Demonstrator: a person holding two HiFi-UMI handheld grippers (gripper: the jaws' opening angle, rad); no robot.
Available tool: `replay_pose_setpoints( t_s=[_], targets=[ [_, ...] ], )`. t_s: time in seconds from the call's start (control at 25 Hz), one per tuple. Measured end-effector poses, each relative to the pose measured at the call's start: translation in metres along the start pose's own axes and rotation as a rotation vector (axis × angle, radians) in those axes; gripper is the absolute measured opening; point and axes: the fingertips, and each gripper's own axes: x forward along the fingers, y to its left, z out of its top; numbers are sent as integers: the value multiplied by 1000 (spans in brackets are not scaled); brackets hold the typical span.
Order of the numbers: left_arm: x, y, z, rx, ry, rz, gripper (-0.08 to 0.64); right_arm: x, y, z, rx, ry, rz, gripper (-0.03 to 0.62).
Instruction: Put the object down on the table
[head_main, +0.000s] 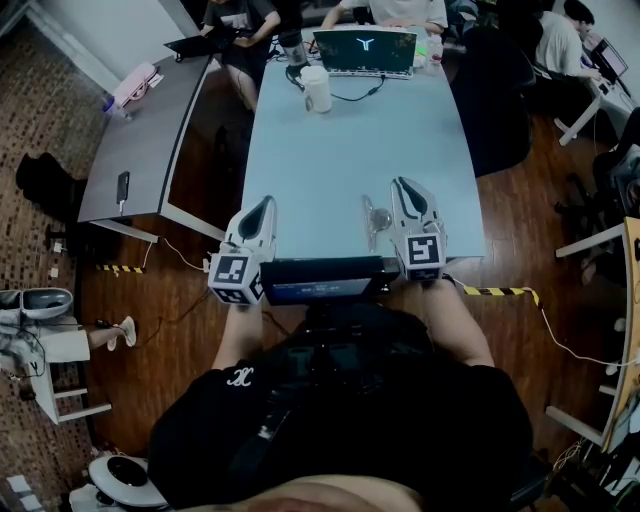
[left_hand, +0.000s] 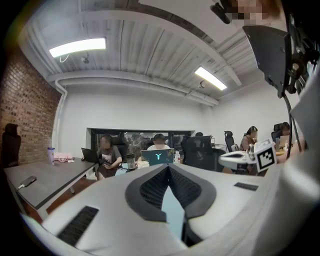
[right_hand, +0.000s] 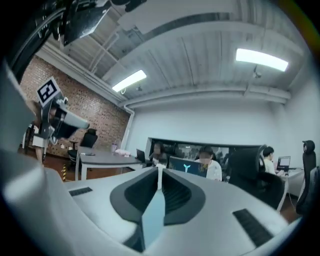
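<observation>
A small clear glass-like object (head_main: 377, 217) lies on the pale blue table (head_main: 340, 150) near its front edge, just left of my right gripper (head_main: 404, 186). It is apart from the jaws. In the right gripper view the right gripper (right_hand: 159, 170) has its tips together with nothing between them. My left gripper (head_main: 266, 204) rests over the table's front left part. In its own view the left gripper (left_hand: 168, 167) is likewise shut and empty. Neither gripper view shows the object.
At the table's far end stand a laptop (head_main: 365, 50) and a white mug (head_main: 316, 88), with people seated behind. A grey table (head_main: 150, 140) at left carries a phone (head_main: 122, 186). A black chair (head_main: 500, 100) stands at right. A dark screen (head_main: 320, 278) sits at the front edge.
</observation>
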Motion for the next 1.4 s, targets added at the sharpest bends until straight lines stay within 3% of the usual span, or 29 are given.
replay_pose_setpoints(
  t_s=[0.04,0.2,0.48,0.64,0.8,1.12,1.4],
  targets=[
    [1,-2,1,1,-2,-4,2,-8,-4,20,-6,-46,-12,-16],
    [3,-14,6,5,-12,-7,2,-45,-20,72,-38,-161,-35,-23],
    [-1,-62,1,-12,-10,-16,2,-119,-54,85,-65,-201,-81,-20],
    [-9,-87,-2,1,-10,-60,2,-160,-48,93,-56,-241,-126,-17],
    [-26,-113,6,21,-37,-110,2,-204,-33,81,-36,-186,-157,-17],
    [-144,-153,-10,59,-51,-178,2,-314,47,84,-36,-169,-210,-17],
    [-282,-178,-41,20,-58,-171,2,-434,120,103,-38,-242,-295,-17]
  ],
)
